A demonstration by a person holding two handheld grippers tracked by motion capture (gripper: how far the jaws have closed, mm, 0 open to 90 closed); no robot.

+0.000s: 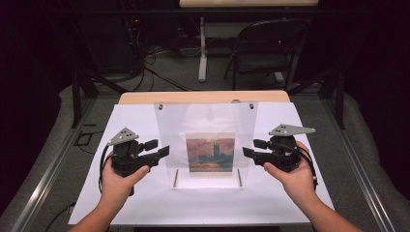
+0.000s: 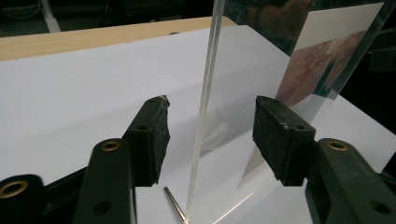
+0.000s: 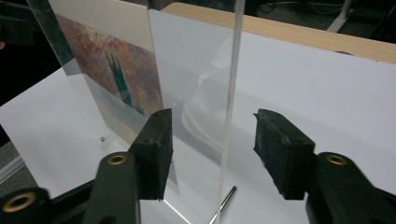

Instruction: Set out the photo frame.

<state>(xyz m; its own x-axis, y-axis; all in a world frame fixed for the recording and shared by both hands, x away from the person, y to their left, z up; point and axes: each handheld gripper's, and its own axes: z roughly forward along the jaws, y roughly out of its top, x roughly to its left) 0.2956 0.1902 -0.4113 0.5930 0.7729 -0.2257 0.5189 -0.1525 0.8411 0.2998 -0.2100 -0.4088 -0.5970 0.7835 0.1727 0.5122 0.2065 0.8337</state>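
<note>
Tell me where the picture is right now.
In the high view the picture sits in the lower middle of the upright clear frame, at the table's centre between the left gripper and right gripper.

Upright clear panel between both open tongs (bare paper around)

My white paper-covered table glows brightly against dark surroundings; my clear upright acrylic panel carries soft glare, its far edges blurred

You're in a dark lab or studio: black curtained walls, a black folding metal chair, loose floor cables, a white-covered wooden bench.
</note>
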